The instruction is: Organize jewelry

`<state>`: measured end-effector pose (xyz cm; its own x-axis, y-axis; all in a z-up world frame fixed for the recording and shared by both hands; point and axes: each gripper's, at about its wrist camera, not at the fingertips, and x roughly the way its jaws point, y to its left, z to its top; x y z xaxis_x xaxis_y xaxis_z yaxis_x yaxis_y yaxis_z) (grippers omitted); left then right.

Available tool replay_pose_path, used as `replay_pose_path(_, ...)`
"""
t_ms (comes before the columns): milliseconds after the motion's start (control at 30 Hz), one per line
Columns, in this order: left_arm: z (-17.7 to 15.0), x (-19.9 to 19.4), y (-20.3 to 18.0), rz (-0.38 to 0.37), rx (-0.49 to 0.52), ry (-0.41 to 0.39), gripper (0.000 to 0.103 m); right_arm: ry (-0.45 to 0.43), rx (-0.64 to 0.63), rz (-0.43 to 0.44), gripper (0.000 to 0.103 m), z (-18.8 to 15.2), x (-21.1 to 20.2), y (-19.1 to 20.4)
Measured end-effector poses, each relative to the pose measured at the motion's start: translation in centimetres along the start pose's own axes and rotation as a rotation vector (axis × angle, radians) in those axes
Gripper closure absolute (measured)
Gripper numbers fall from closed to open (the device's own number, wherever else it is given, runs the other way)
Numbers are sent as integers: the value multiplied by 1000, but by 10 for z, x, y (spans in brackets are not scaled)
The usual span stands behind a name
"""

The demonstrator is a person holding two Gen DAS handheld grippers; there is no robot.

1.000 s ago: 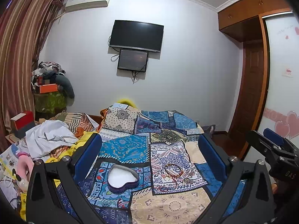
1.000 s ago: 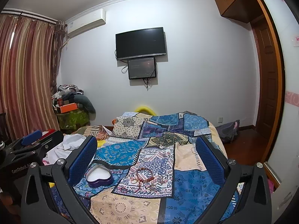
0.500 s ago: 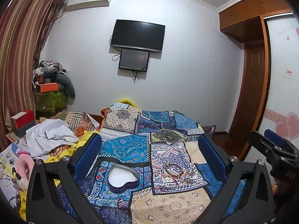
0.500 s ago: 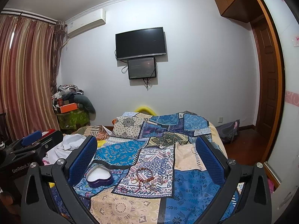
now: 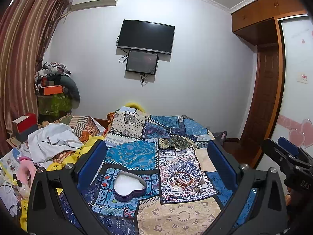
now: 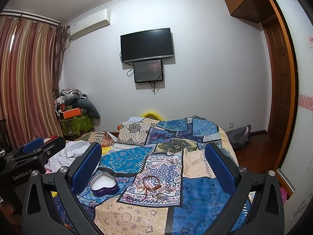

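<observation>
Jewelry [image 5: 183, 180] lay in a loose heap of bracelets and rings on the patchwork bedspread [image 5: 135, 152], just right of the heart-shaped tin [image 5: 129, 186], not touching it. That tin sat open, with white lining showing. Both the left gripper [image 5: 156, 162] and the right gripper [image 6: 153, 164] hung above the bed, jaws wide and holding nothing.

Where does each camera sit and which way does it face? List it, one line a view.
Left wrist: on the left tongs, over the bed's near end, facing the TV wall; own open blue fingers show, right tongs at the right edge.
Right wrist: on the right tongs, same heading; own open fingers show, left tongs at the left edge.
Shared: heart-shaped tin, bracelets, patchwork quilt, TV.
</observation>
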<state>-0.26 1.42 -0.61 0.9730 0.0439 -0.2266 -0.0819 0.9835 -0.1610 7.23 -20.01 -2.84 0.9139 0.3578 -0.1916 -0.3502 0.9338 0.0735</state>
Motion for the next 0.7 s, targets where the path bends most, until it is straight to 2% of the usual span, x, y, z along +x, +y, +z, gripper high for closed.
replay_pose_path(700,2,4,3,9,-15,10,0,5,5,1,0,-1,0,0)
